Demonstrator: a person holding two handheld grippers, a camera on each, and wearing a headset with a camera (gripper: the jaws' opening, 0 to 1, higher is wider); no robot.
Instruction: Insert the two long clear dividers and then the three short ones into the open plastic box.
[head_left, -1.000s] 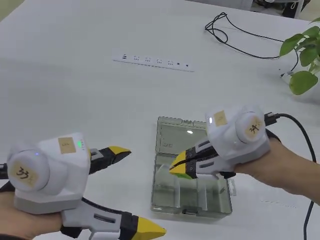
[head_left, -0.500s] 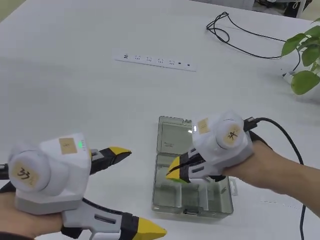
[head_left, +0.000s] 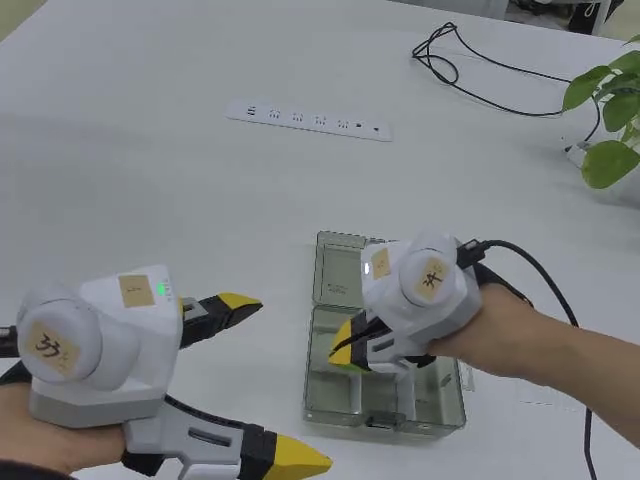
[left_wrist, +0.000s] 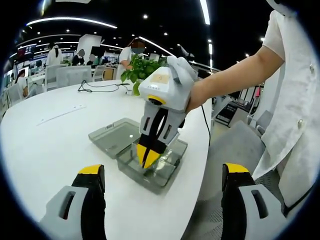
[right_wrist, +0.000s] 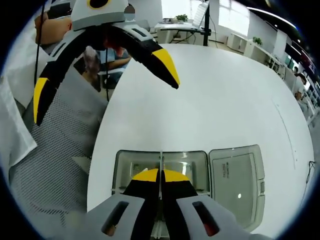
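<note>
– White table, evenly lit, power strip at upper centre. Status of the fingers?
– I have the right gripper pinched tight on a thin clear divider, seen edge-on, over the tray of the open plastic box at lower centre of the head view. The left gripper gapes wide and empty at lower left, apart from the box.
– Progress?
– I judge it late: several partitions already stand in the tray, though I cannot read the count. This one looks not yet seated.

Right tongs slide left and sink lower now, pinched tips dropping over the left half of the plastic box, the clear divider coming down with them, hand following across.
</note>
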